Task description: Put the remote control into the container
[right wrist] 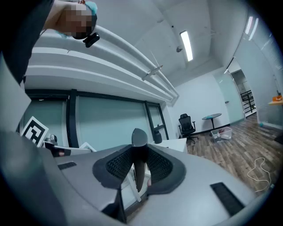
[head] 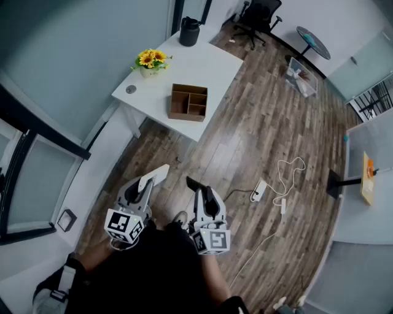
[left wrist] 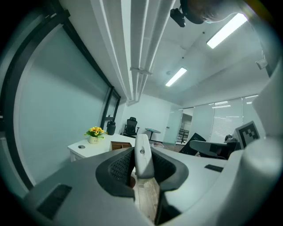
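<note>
A brown wooden compartment container [head: 188, 102] sits on the white table [head: 209, 64], far ahead of both grippers. My left gripper [head: 147, 184] is shut on a slim white remote control [head: 158, 173], which sticks out forward over the wood floor. In the left gripper view the white remote [left wrist: 142, 154] stands between the dark pads, with the container [left wrist: 118, 145] small behind it. My right gripper [head: 202, 196] is shut on a dark remote [head: 195, 184]. In the right gripper view this dark remote [right wrist: 139, 159] is upright between the jaws.
A pot of yellow flowers [head: 150, 60] and a black cylinder [head: 189, 32] also stand on the table. On the floor to the right lies a power strip with a white cable [head: 259, 190]. An office chair [head: 258, 15] and a clear bin [head: 301, 76] stand farther back.
</note>
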Action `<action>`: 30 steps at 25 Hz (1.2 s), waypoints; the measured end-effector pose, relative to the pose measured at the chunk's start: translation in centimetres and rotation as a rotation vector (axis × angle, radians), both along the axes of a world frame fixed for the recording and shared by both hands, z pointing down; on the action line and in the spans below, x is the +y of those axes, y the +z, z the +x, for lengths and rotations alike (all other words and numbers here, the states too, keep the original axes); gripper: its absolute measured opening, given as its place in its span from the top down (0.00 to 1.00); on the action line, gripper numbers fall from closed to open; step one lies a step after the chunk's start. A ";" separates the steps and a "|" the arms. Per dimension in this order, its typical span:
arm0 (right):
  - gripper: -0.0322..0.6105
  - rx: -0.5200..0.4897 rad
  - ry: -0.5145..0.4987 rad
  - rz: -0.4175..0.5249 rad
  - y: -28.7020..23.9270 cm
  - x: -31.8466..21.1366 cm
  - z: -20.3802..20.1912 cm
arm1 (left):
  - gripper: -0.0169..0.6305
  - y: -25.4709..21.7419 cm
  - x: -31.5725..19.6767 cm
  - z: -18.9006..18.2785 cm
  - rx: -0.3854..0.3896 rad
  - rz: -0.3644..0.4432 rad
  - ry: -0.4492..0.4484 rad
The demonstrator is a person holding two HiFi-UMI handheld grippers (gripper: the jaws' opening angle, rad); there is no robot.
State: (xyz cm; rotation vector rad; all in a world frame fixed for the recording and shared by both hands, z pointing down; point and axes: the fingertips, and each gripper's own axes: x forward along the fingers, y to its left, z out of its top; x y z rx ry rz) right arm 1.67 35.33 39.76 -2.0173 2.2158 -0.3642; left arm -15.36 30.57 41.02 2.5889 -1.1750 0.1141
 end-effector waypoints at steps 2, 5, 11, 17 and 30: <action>0.80 0.000 -0.003 0.000 0.4 0.1 0.1 | 0.82 0.3 0.1 0.1 0.002 -0.008 0.002; 0.80 0.001 0.003 0.003 0.3 0.4 0.3 | 0.82 0.5 0.3 0.2 -0.001 -0.018 0.002; 0.80 0.000 0.003 -0.005 1.1 1.2 1.1 | 0.82 0.5 0.8 1.3 -0.008 -0.015 0.013; 0.80 -0.018 0.013 -0.018 1.6 1.8 2.7 | 0.82 0.8 1.2 2.6 -0.008 -0.029 0.026; 0.80 -0.044 -0.049 0.001 1.7 2.4 8.4 | 0.82 0.1 1.3 6.5 -0.020 -0.009 -0.078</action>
